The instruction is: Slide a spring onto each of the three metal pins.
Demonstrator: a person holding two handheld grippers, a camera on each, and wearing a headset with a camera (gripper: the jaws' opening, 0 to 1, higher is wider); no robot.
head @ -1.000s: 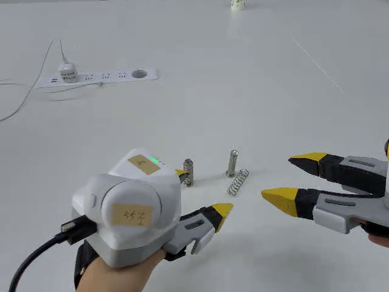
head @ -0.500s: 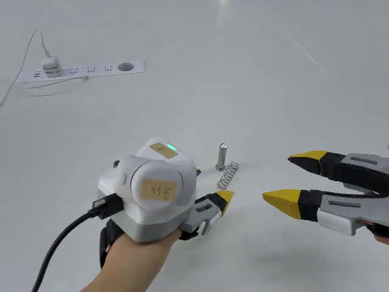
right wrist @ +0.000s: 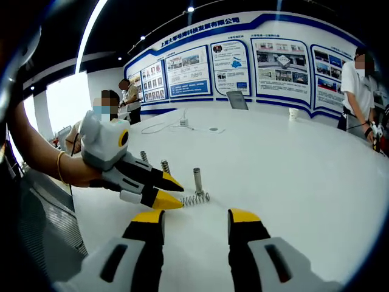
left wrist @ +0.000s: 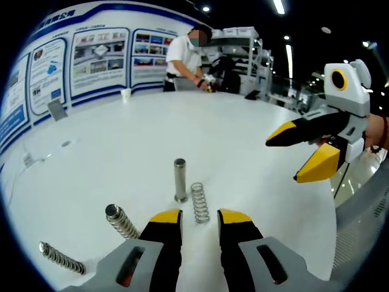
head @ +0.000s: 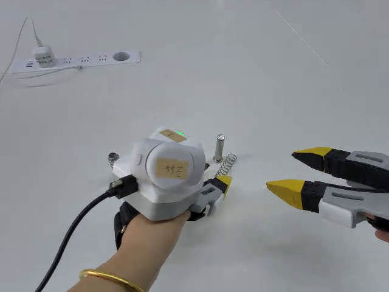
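2 sprung pins (left wrist: 121, 221) done; bare pin (left wrist: 180, 180), loose spring (left wrist: 199, 202) remain. Left claw (left wrist: 199, 214), right claw (right wrist: 196, 215) both spread, empty.

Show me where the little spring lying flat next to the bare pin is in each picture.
Head view: the loose spring lies near the middle, just right of the bare pin.
Left gripper view: low in the middle, right of the pin.
Right gripper view: near the middle, at the pin's foot.
Shared landmark: that bare upright pin.
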